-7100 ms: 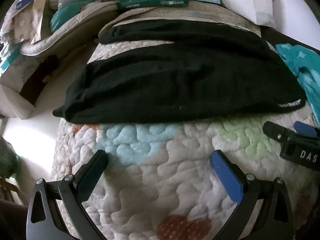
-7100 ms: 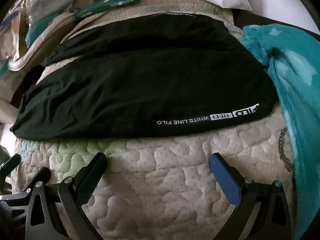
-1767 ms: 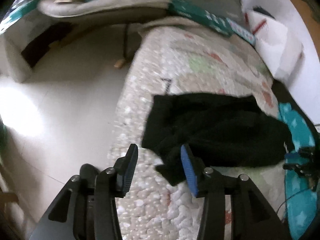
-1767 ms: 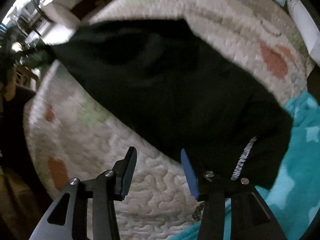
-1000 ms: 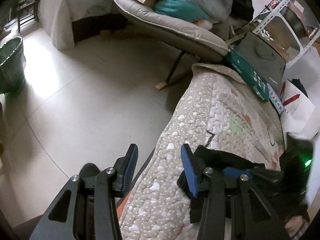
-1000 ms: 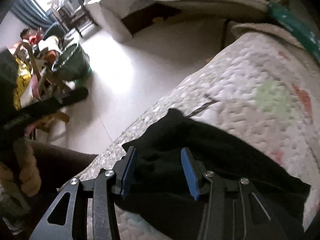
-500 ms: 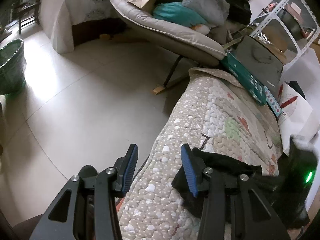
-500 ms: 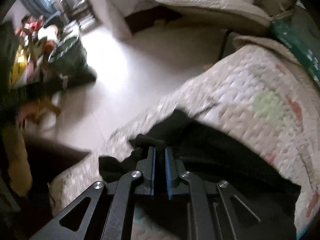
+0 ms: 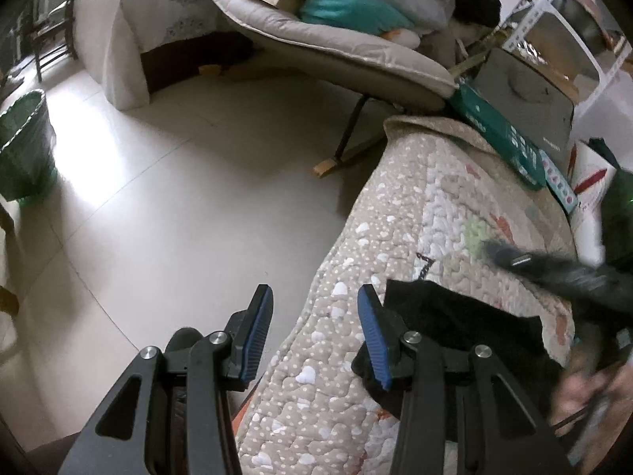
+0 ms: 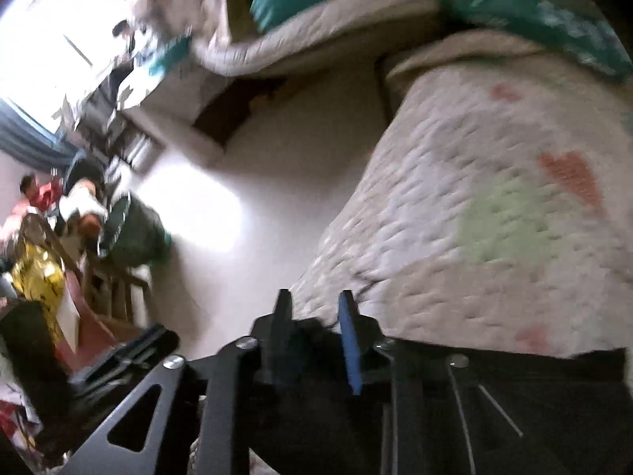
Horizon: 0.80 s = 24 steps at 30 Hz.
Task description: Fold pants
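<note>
The black pants [image 9: 467, 328] lie bunched on the quilted bed cover [image 9: 427, 206] near its left edge. My left gripper [image 9: 314, 312] is open and empty, over the bed's edge just left of the pants. My right gripper [image 10: 312, 316] shows a narrow gap between its fingers, with black pants fabric [image 10: 494, 396] low between them; the view is blurred. The right gripper [image 9: 554, 269] also shows blurred in the left wrist view, above the pants.
A grey lounge chair [image 9: 336, 51] piled with bags stands beyond the bed. A green box [image 9: 498, 134] lies at the bed's far end. A green bin [image 9: 23, 146] stands on the tiled floor [image 9: 158, 198] at left.
The right gripper's fingers have parted slightly after being pressed shut on the pants, and it has swung up and left. The left gripper has stayed open in place.
</note>
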Each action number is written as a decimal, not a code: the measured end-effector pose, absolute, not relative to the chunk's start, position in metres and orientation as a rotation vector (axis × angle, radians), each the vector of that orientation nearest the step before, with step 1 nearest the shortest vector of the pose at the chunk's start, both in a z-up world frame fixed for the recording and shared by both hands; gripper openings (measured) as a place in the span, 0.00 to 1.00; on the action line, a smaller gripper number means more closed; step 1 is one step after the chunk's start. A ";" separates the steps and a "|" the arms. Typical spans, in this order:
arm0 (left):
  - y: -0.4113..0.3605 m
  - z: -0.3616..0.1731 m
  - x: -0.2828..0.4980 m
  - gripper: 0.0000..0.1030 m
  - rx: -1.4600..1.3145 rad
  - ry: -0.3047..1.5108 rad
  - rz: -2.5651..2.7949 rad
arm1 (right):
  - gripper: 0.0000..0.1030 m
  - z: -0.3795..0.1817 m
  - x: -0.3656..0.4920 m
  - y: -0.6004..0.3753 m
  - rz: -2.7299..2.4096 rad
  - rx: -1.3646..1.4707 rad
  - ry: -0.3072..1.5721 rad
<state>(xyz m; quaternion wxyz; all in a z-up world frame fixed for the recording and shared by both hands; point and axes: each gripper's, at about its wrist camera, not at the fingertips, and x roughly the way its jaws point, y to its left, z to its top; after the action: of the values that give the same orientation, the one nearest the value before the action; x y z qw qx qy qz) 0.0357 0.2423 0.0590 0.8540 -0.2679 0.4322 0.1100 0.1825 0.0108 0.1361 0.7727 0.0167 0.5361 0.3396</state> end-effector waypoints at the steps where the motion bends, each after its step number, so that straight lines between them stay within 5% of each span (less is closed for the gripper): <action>1: 0.240 0.059 0.037 0.42 -0.552 0.912 0.226 | 0.30 0.147 0.185 -0.009 0.703 0.030 1.138; 6: 0.220 0.064 0.045 0.42 -0.510 0.927 0.206 | 0.30 0.169 0.194 -0.108 0.479 -0.006 1.088; 11: 0.178 0.047 0.073 0.42 -0.438 1.016 0.124 | 0.32 0.134 0.200 -0.144 0.394 -0.017 1.171; 16: 0.169 0.020 0.078 0.42 -0.373 1.068 0.129 | 0.65 0.096 0.208 -0.148 0.311 -0.105 1.174; 18: 0.169 0.016 0.079 0.42 -0.375 1.079 0.128 | 0.66 0.080 0.212 -0.149 0.292 -0.134 1.191; 20: 0.167 0.014 0.080 0.43 -0.366 1.079 0.136 | 0.57 0.062 0.215 -0.150 0.314 -0.123 1.245; 21: 0.165 0.014 0.079 0.43 -0.356 1.077 0.142 | 0.22 0.057 0.215 -0.150 0.328 -0.115 1.264; 24: 0.161 0.013 0.078 0.43 -0.334 1.071 0.156 | 0.02 0.059 0.223 -0.151 0.334 -0.094 1.246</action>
<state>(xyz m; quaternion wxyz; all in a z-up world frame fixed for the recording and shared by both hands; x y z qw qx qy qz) 0.0785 0.1615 0.0126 0.8439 -0.1584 0.5072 0.0737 0.2231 -0.1509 0.0592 0.7981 -0.0437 0.5805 0.1554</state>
